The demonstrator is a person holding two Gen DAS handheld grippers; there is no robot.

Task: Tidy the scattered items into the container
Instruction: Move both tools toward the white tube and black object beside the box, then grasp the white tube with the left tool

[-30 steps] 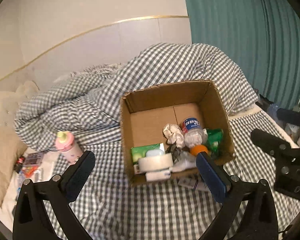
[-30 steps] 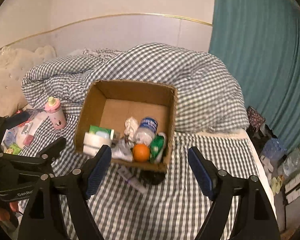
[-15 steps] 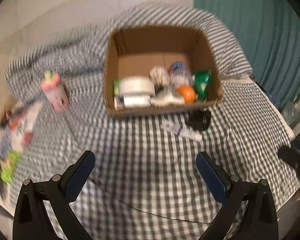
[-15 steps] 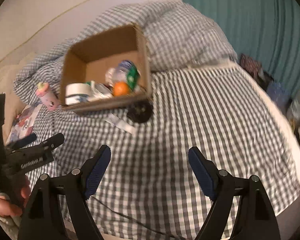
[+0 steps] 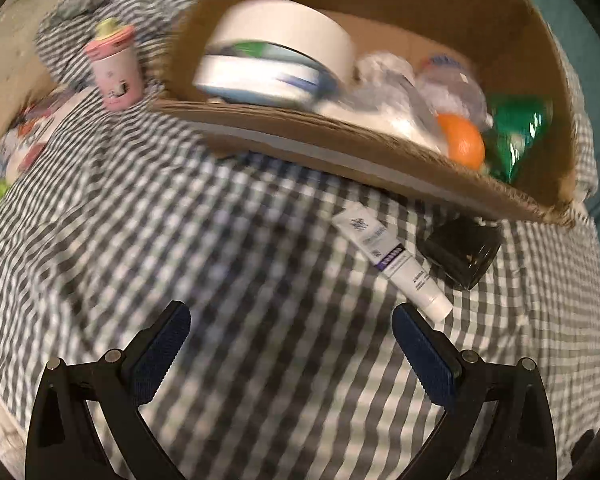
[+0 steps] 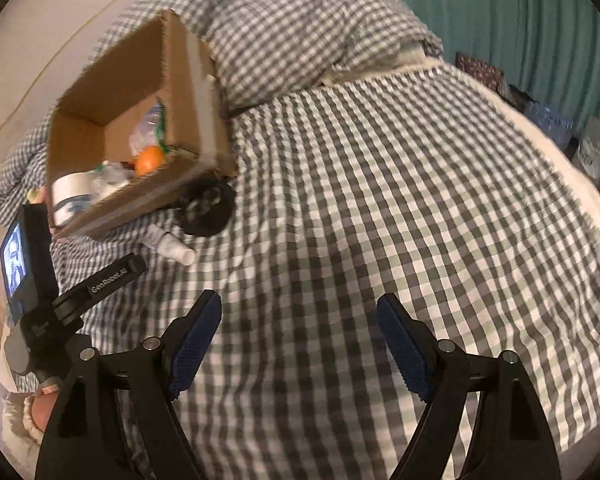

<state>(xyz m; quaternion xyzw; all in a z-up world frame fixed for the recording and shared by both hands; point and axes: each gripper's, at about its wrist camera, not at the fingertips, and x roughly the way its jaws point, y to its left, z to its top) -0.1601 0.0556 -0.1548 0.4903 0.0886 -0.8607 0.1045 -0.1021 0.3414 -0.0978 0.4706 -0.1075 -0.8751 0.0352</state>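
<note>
On the bed, a white tube point(image 5: 392, 261) lies just ahead of the left gripper point(image 5: 290, 344), off its right-hand finger, long axis slanting away toward the cardboard box point(image 5: 380, 152); a black jar point(image 5: 460, 254) sits just beyond. The left is nearer; the right gripper point(image 6: 298, 344) hangs well apart. Both pairs of fingers are spread wide, holding nothing.

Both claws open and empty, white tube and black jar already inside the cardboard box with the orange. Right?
Not quite. The white tube and black jar lie on the checked bedspread just outside the cardboard box, as the left wrist view shows. The orange is inside, and the left claw and right claw are open and empty.
</note>
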